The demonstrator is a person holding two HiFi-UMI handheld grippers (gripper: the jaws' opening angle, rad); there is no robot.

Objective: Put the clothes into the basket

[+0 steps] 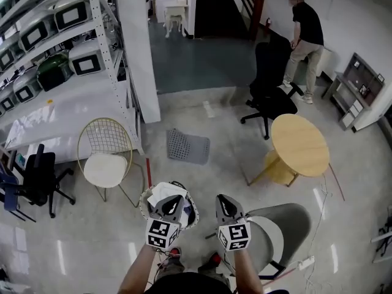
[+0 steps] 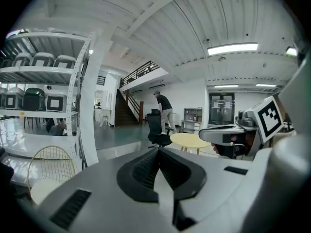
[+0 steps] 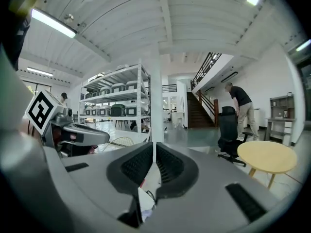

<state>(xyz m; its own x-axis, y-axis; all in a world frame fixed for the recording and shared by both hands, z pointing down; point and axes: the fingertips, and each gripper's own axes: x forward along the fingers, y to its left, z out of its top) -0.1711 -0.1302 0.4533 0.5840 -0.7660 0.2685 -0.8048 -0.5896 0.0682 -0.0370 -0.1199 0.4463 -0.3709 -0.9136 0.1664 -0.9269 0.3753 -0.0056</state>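
A round wire basket [image 1: 146,206] stands on the floor right in front of me, with white clothes [image 1: 163,192] piled inside. My left gripper [image 1: 176,198] hovers over the basket and hides part of it. In the left gripper view its jaws [image 2: 156,152] meet at the tips with nothing between them. My right gripper [image 1: 224,198] is held level beside the left one, to the right of the basket. Its jaws [image 3: 153,145] are also pressed together and empty. Both grippers point out across the room.
A gold wire chair with a white seat [image 1: 105,164] stands left of the basket and a grey chair [image 1: 278,228] to its right. A grey perforated panel [image 1: 187,146] lies on the floor ahead. Further off are a round yellow table [image 1: 299,144], a black office chair [image 1: 269,84], a person [image 1: 304,38] and shelving [image 1: 55,41].
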